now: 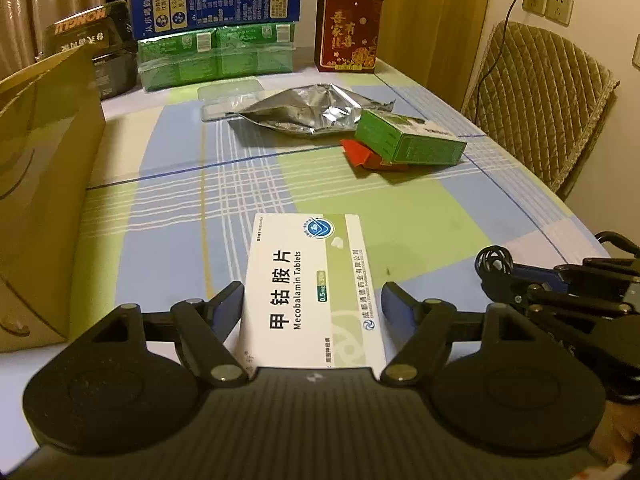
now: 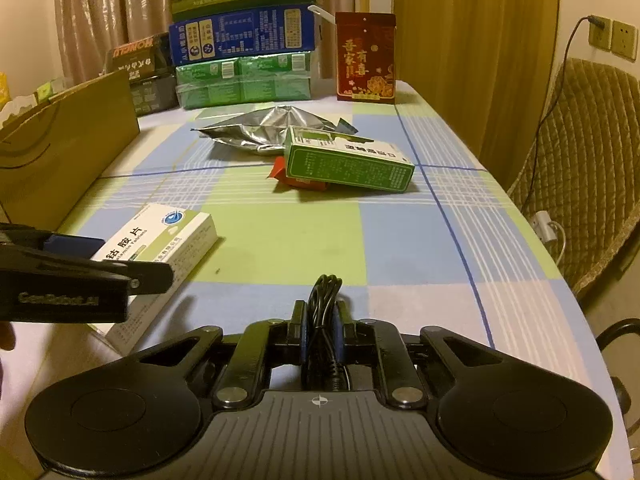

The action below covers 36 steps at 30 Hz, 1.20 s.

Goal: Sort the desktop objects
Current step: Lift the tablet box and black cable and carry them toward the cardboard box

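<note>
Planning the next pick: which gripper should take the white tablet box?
Left. The left gripper already straddles the white tablet box, jaws open, while the right gripper is shut on a black cable.

white tablet box (image 1: 310,288) between spread fingers (image 1: 228,300)

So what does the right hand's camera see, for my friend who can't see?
The right gripper is shut on a coiled black cable above a checked tablecloth. A white tablet box sits left, between the left gripper's fingers; a green box lies ahead.
</note>
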### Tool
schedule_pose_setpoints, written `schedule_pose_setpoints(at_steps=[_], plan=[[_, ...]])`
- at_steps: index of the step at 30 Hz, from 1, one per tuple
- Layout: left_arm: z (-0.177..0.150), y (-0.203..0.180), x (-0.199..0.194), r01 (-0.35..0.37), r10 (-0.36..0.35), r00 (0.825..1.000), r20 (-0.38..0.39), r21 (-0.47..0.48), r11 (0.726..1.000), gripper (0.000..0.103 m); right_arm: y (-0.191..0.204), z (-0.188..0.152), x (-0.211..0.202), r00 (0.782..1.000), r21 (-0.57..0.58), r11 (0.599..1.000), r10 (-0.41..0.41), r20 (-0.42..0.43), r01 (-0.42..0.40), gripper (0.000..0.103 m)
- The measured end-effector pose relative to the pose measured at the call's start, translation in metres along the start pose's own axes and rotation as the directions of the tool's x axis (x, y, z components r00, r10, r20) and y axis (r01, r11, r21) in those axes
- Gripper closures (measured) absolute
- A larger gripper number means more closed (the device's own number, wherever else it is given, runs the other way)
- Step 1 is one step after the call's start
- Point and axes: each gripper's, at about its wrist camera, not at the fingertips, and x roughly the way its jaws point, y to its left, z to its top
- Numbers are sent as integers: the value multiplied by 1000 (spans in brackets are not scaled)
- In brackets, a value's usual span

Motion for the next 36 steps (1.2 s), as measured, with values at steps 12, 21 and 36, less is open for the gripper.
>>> schedule_pose_setpoints(at_steps=[12,21,36], plan=[[-3,-3,4,-28,28,999,-34,4,1000,36,0,2,-2,1000,20,1000,13,6,-13,94],[0,-6,-13,-9,9,1000,0,11,1000,36,-6,7,-12,1000,54,998,10,29,-11,94],[18,1,-65,-27,27,997,78,-8,1000,36,1,32,-58,995,88,996,17,97,-25,94]])
